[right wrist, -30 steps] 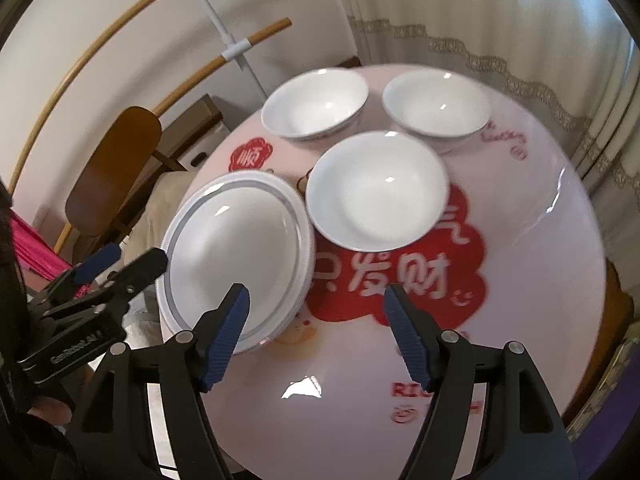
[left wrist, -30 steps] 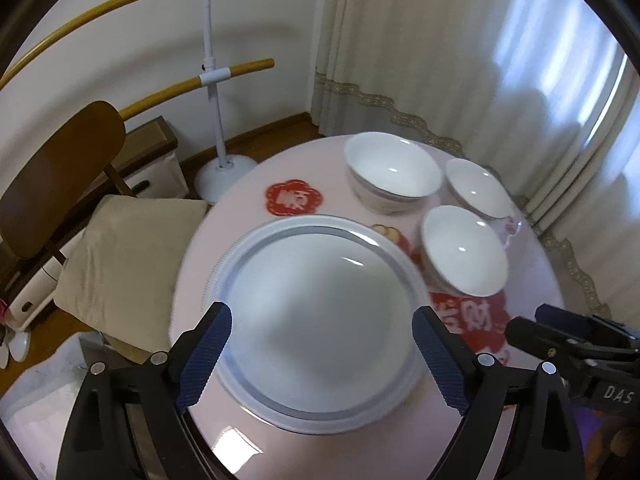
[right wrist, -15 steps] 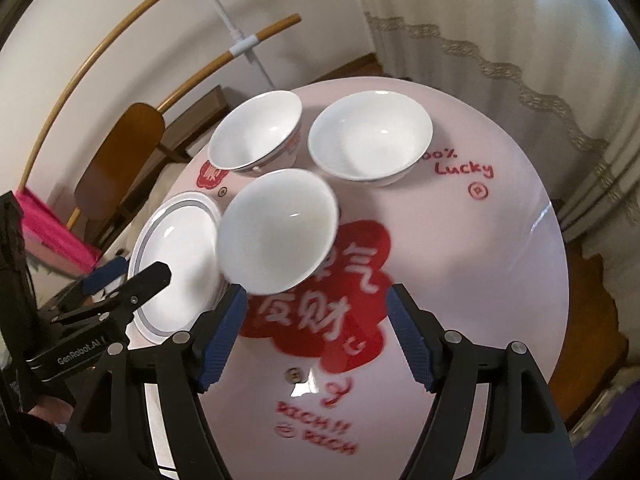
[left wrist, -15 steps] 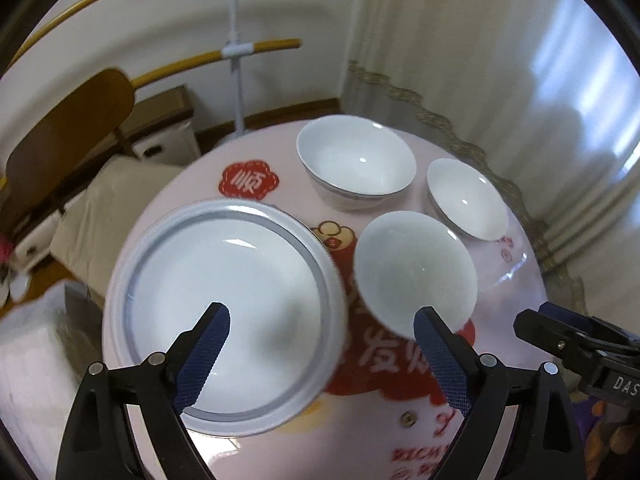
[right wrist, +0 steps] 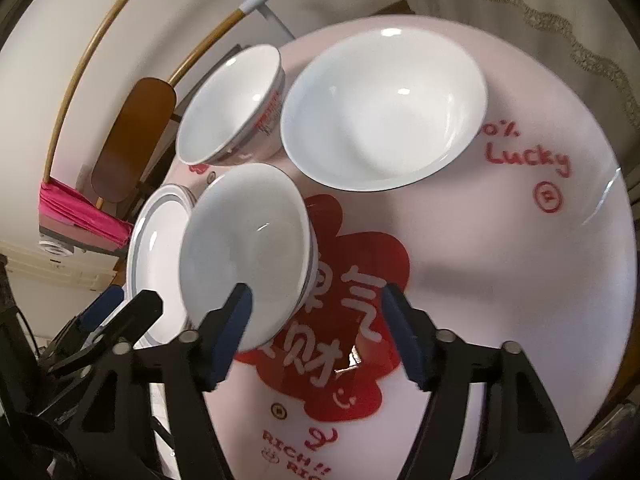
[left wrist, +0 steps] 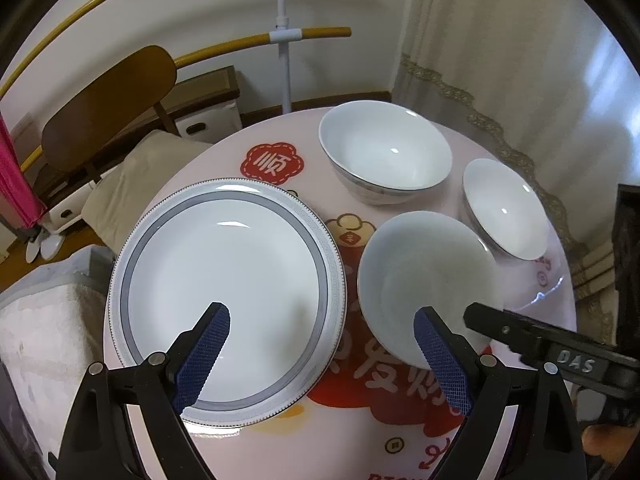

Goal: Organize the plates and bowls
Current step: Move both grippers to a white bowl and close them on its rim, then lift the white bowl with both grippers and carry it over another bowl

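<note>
A grey-rimmed white plate (left wrist: 224,288) lies at the left of the round table (left wrist: 400,408); it also shows in the right wrist view (right wrist: 160,248). Three white bowls stand on the table: a near bowl (left wrist: 428,284) (right wrist: 244,252), a far left bowl (left wrist: 384,156) (right wrist: 228,104) and a far right bowl (left wrist: 504,208) (right wrist: 384,108). My left gripper (left wrist: 322,352) is open above the gap between plate and near bowl. My right gripper (right wrist: 316,332) is open and empty, its left finger (right wrist: 228,332) over the near bowl's front rim.
The table has a pink cover with red print (right wrist: 352,312). A wooden chair (left wrist: 108,104) with a cushion stands beyond its left edge. A white stand with yellow poles (left wrist: 284,36) and curtains (left wrist: 520,60) are behind. A towel-covered surface (left wrist: 44,320) is at the left.
Both grippers have moved closer to the table. The left view swung right, from the plate towards the bowls. The right gripper came down to the near bowl. The dishes stayed put.
</note>
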`<act>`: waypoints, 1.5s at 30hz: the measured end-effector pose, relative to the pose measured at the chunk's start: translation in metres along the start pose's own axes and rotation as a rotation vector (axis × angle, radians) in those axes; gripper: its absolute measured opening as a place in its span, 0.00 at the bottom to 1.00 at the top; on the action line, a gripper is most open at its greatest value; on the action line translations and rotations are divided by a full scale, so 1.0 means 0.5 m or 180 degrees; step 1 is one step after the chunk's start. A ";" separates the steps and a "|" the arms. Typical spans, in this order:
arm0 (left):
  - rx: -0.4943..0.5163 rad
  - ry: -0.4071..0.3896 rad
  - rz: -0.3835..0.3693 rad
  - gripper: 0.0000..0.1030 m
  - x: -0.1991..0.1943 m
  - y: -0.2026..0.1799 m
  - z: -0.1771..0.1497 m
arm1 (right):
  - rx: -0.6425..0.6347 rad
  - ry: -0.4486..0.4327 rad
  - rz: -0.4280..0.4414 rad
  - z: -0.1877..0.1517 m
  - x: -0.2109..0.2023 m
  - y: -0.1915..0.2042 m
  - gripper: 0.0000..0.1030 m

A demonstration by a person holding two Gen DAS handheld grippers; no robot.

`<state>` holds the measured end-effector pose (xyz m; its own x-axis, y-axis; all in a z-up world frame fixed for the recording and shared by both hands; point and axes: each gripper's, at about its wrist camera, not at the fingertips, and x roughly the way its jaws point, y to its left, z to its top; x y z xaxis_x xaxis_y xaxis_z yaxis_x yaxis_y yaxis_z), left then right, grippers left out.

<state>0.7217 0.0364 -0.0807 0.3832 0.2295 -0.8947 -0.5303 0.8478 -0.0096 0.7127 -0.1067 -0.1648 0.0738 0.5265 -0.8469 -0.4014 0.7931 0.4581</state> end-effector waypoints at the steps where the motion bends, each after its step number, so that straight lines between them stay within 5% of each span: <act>1: 0.0001 0.0009 0.0007 0.88 0.008 -0.002 0.001 | 0.0013 0.0018 0.0017 0.003 0.005 -0.004 0.56; 7: 0.0025 0.0111 0.0038 0.88 0.038 -0.020 0.002 | 0.0052 0.0091 0.0192 0.010 0.023 -0.018 0.41; 11: 0.0056 0.0143 0.0052 0.87 0.048 -0.029 0.009 | 0.0001 0.0107 0.0334 0.011 0.027 -0.016 0.16; 15: 0.0140 0.0151 0.0025 0.86 0.054 -0.051 0.014 | 0.0038 0.0146 0.0360 0.007 0.030 -0.038 0.10; 19: 0.0270 0.0186 -0.0003 0.76 0.069 -0.077 0.020 | 0.0056 0.0194 0.0394 0.004 0.030 -0.060 0.10; 29: 0.0513 0.0322 -0.0126 0.14 0.106 -0.110 0.025 | 0.0025 0.0182 0.0482 0.009 0.028 -0.075 0.09; 36: 0.0441 0.0333 -0.0319 0.07 0.097 -0.089 0.026 | 0.0034 0.0163 0.0383 0.001 0.011 -0.070 0.08; 45: 0.0511 0.0035 -0.0708 0.07 -0.013 -0.055 0.046 | -0.0050 -0.0050 0.0206 -0.011 -0.095 -0.017 0.09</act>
<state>0.7513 0.0228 -0.0644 0.4681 0.0246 -0.8834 -0.3070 0.9419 -0.1364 0.7076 -0.1403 -0.1300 0.0615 0.5813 -0.8113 -0.4202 0.7524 0.5073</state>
